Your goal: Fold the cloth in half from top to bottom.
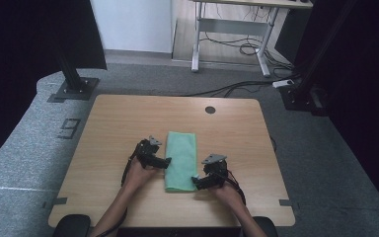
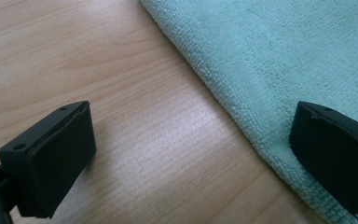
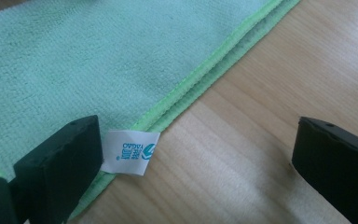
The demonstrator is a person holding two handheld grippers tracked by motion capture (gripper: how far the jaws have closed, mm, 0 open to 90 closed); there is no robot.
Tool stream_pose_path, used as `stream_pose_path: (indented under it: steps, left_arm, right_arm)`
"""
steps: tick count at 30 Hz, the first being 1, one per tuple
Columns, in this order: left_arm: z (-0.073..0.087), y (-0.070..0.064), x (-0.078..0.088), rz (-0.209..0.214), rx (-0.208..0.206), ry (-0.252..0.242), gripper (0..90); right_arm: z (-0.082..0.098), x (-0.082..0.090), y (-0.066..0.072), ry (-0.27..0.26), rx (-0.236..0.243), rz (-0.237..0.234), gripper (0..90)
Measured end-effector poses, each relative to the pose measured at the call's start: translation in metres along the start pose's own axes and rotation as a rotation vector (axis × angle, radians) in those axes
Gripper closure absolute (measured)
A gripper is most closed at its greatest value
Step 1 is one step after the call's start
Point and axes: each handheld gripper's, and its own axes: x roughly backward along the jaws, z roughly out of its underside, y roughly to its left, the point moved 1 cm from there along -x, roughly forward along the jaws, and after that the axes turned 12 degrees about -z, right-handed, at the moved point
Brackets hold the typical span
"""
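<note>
Lying folded on the wooden table [image 1: 113, 123]: one green towel [image 1: 181, 159], between both grippers. Left gripper [image 1: 167, 162], jaws apart, straddling its near edge. Right gripper [image 1: 195, 180], jaws apart, by the white label [image 3: 130, 152] corner. Nothing gripped yet; likely another fold remains.

A light wooden tabletop [image 1: 118, 123] with rounded corners carries a folded green cloth [image 1: 181, 153] lying flat near its middle (a small white label [image 3: 129, 151] sticks out from one hemmed edge); a dark round grommet [image 1: 210, 109] sits near the far edge
</note>
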Motion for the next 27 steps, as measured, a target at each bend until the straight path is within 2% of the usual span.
stream_pose_path:
  steps: [8, 17, 27]
  left_arm:
    - [0.012, -0.004, 0.012, 0.015, -0.022, 0.0, 0.5]
    - [0.026, -0.006, 0.025, 0.028, -0.037, -0.003, 0.5]
    - [0.027, -0.006, 0.026, 0.03, -0.037, -0.003, 0.6]
  right_arm:
    - [0.006, 0.006, 0.014, 0.018, 0.021, 0.016, 4.4]
    - [0.012, 0.007, 0.033, 0.031, 0.03, -0.03, 5.1]
    - [0.009, 0.009, 0.029, 0.044, 0.023, -0.075, 6.5]
